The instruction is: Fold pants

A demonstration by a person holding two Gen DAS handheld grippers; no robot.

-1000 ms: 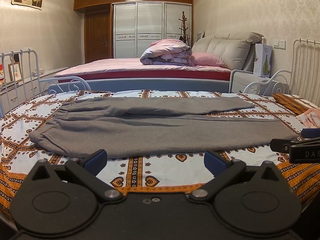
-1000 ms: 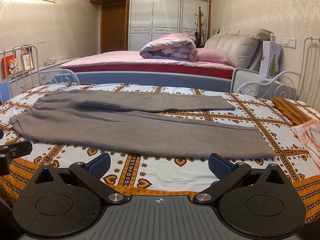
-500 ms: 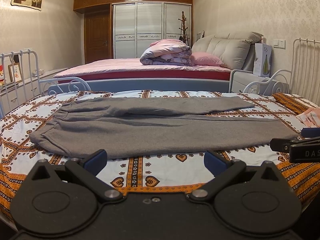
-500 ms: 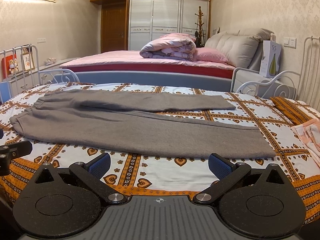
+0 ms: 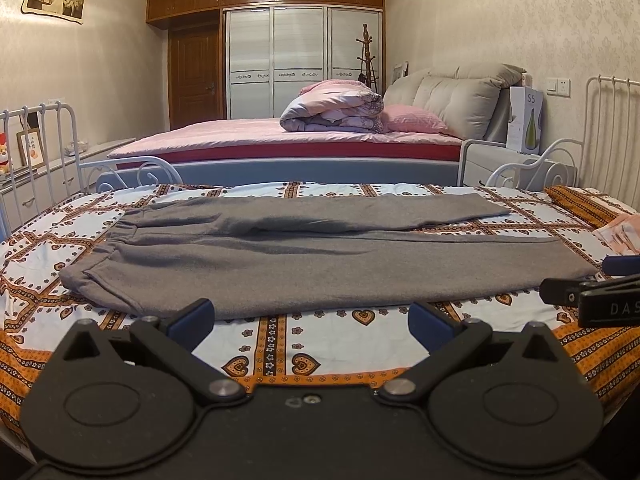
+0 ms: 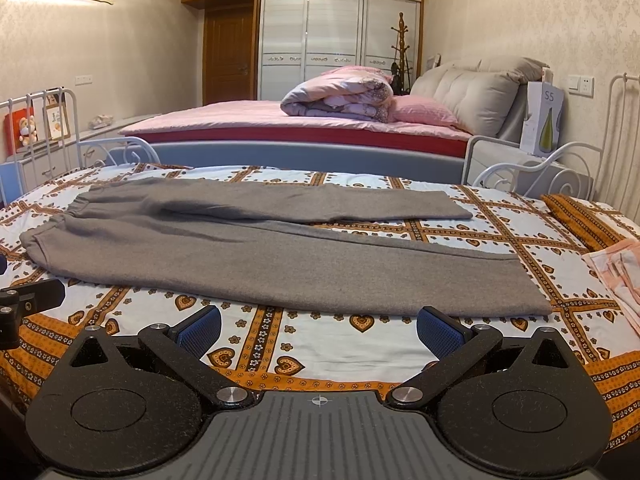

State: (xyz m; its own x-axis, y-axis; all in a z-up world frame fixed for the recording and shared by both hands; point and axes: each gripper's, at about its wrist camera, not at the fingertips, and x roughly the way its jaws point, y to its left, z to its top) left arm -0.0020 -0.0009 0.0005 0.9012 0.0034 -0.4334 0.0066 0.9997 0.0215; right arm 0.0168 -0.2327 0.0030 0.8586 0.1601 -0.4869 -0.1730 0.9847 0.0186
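Long grey fleece pants (image 5: pixel 304 256) lie flat across the patterned bed (image 5: pixel 280 332), near its front edge. Both the left hand-held gripper (image 5: pixel 312 318) and right hand-held gripper (image 6: pixel 318 326) hover spread, empty. Best to pinch the near leg's hem and waistband together, lifting evenly.

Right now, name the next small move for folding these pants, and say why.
Probably bring both grippers forward onto the near leg's edge. The grey pants lie flat and untouched on the patterned bedspread, and the left gripper and right gripper hang open short of them.
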